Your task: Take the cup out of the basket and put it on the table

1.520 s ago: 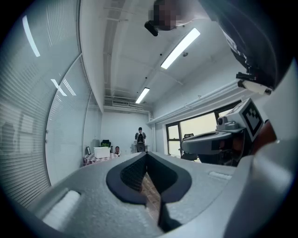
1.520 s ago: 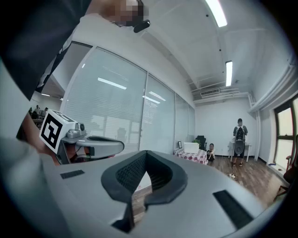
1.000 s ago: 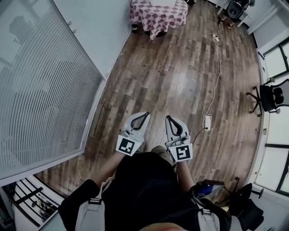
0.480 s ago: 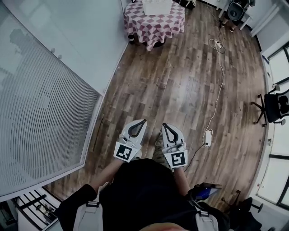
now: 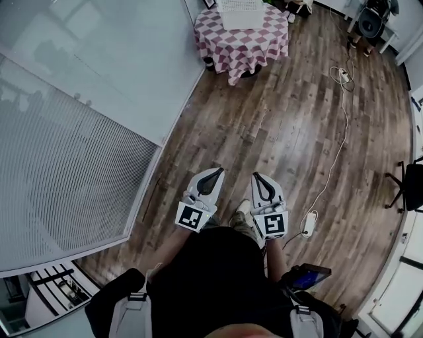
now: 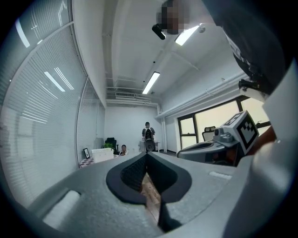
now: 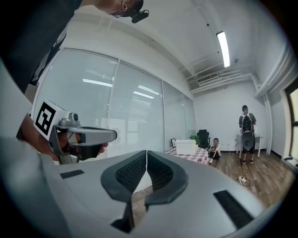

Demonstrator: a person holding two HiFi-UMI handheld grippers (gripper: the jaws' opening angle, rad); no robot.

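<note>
A white basket (image 5: 240, 12) stands on a small table with a red-and-white checked cloth (image 5: 243, 41) at the far end of the room. The cup cannot be seen in any view. In the head view my left gripper (image 5: 217, 171) and right gripper (image 5: 257, 177) are held side by side close to my body, over the wooden floor, far from the table. Both are shut with nothing between the jaws. The right gripper view shows the basket (image 7: 186, 147) on the table (image 7: 192, 156) ahead, beyond the shut gripper (image 7: 146, 152). In the left gripper view, past the shut gripper (image 6: 147, 155), the basket (image 6: 102, 154) is small and distant.
A glass wall with blinds (image 5: 79, 145) runs along my left. A white cable (image 5: 340, 125) and power strip (image 5: 308, 224) lie on the floor to the right. Office chairs (image 5: 370, 20) stand at the far right. One person sits beside the table (image 7: 214, 148) and another stands further right (image 7: 246, 134).
The view has shifted across the floor and the checked table now shows more fully at the top. Both grippers stay shut, side by side in front of me.
</note>
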